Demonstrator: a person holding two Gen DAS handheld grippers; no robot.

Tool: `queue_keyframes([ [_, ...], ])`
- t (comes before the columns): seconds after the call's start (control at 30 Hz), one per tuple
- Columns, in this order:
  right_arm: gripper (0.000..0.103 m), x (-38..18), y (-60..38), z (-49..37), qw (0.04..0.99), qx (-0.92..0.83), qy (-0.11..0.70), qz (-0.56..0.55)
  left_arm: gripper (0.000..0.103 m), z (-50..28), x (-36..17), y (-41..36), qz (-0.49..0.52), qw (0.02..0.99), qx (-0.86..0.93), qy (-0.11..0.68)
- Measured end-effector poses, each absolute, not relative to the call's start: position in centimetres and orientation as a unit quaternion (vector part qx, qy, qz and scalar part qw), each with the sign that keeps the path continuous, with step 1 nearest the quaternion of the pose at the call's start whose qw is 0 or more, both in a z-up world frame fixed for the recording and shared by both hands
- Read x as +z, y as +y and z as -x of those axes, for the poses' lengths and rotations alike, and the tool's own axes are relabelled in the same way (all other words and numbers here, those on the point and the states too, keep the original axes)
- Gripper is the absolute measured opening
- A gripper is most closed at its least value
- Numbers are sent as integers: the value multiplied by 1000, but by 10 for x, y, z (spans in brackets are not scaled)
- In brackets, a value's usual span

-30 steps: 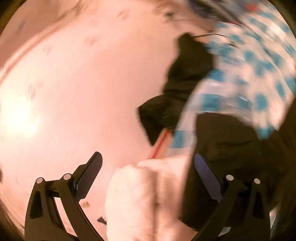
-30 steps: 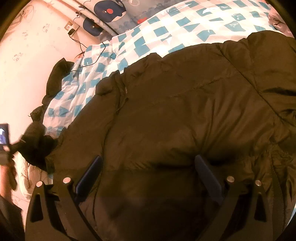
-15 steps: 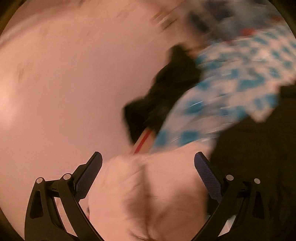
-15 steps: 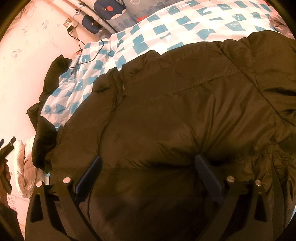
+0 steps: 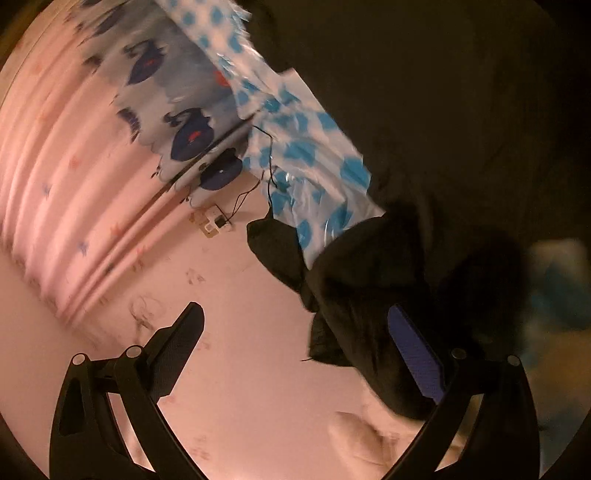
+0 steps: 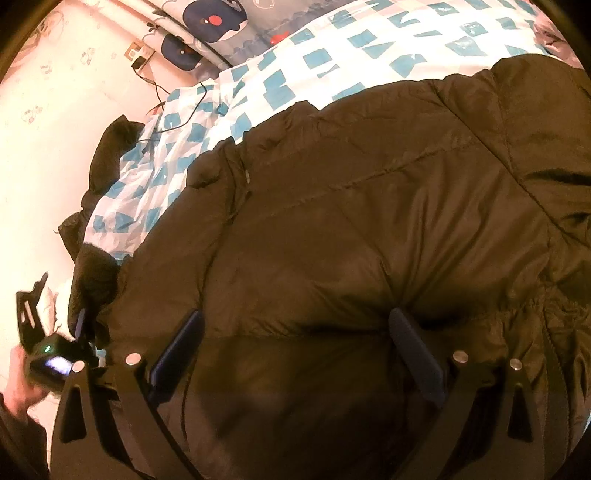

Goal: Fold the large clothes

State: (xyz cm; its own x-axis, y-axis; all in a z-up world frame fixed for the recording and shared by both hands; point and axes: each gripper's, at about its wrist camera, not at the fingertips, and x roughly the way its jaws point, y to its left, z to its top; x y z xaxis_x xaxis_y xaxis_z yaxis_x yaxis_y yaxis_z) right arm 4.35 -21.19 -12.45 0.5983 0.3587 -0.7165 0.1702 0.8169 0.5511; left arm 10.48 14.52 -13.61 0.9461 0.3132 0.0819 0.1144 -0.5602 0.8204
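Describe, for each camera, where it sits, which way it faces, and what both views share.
Left wrist: on the left hand-held gripper, jaws open, facing the jacket edge, pink wall and wall socket.
Right wrist: on the right hand-held gripper, jaws open, looking down on the jacket on the checked bedspread; the person's hand shows at left.
Shared: jacket, bedspread, socket, whale-print fabric.

1. I see a bed (image 6: 369,44) covered by a white sheet with teal-blue patches.
2. A dark puffy jacket (image 6: 369,221) lies spread directly on it, covering most of the near side.
3. A thin black cable (image 6: 184,114) trails over the sheet's far corner.
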Motion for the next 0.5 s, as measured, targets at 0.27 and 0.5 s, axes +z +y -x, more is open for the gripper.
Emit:
queue_keyframes([
  [0.27, 96, -125, -216, -44, 838, 59, 446, -308, 76, -177, -72, 184, -825, 481, 173, 241],
  [0.5, 96, -124, -219, -45, 837, 60, 444, -314, 76, -199, -37, 287, -691, 536, 252, 415],
])
